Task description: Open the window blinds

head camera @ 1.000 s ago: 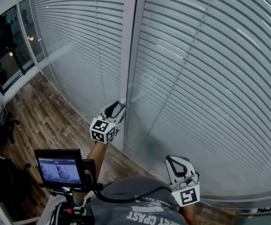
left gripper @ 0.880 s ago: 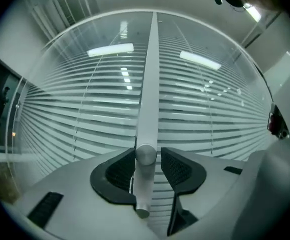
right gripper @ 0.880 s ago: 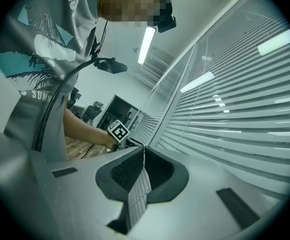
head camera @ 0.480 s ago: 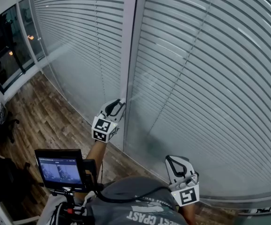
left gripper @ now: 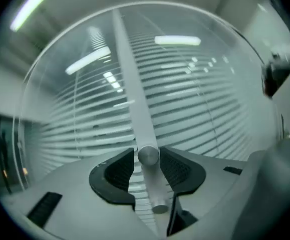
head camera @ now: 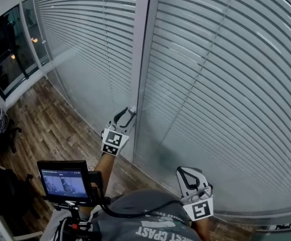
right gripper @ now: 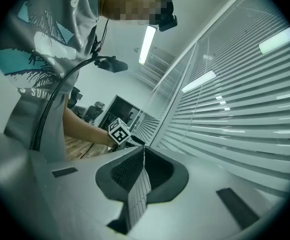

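The white horizontal-slat blinds (head camera: 225,84) fill the glass wall along the far edge of the brown wooden plank floor (head camera: 50,129). Their slats lie flat against each other and I see nothing through them, so I judge the task not yet done. The grey upright frame post (head camera: 144,59) splits the wall into two panes. I stand close to it because the control hangs there.

My right hand-held gripper (head camera: 189,170) sits low by the right-hand pane, pointing level along the glass. Its jaws are clenched together on nothing. I keep it parked out of the way, since this job seems to need one hand only.

My left hand-held gripper (head camera: 127,113) reaches up to the foot of the post. The pale round tilt wand (left gripper: 134,109) hangs down in front of the slats and runs between its ribbed black pads (left gripper: 119,170). The jaws have just been opening and stand released around the wand, close on both sides without squeezing it. I judge this a loosening between twists, so I can take a fresh grip and roll the wand further.

The wand's silver metal end cap (left gripper: 148,155) sits level with the pads, so I am working at its very bottom, where a slip could leave my jaws off the wand.
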